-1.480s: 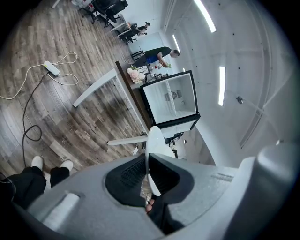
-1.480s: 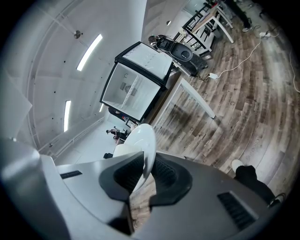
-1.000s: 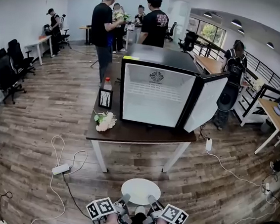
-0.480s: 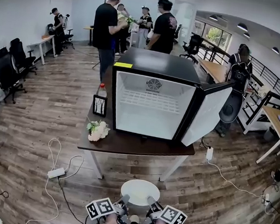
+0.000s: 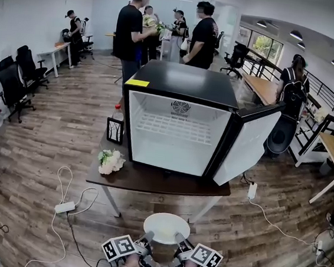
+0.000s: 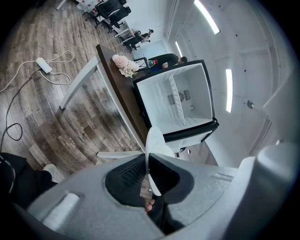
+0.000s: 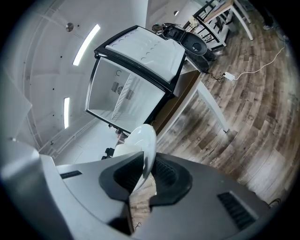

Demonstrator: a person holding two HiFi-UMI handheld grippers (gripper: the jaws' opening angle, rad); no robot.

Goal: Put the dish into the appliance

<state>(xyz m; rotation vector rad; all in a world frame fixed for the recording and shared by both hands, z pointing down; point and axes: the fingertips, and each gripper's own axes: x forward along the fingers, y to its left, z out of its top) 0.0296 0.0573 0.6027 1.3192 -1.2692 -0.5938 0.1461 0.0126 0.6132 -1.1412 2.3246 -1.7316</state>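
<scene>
Because the dish is wide and shallow, I hold it at two places on its near rim. My left gripper has its jaws clamped on the rim to one side and my right gripper has its jaws clamped on it to the other, so the plate rides level instead of tipping. It hangs in the air in front of me, over the floor, just short of the worktop and apart from the fridge that stands on it. The door is swung wide to the right, which leaves the white cavity and its wire shelf open to a straight approach. The flowers and a small frame sit left of the opening, out of my line, I judge. Gripping only the near edge leaves the far edge free to go in first.
</scene>
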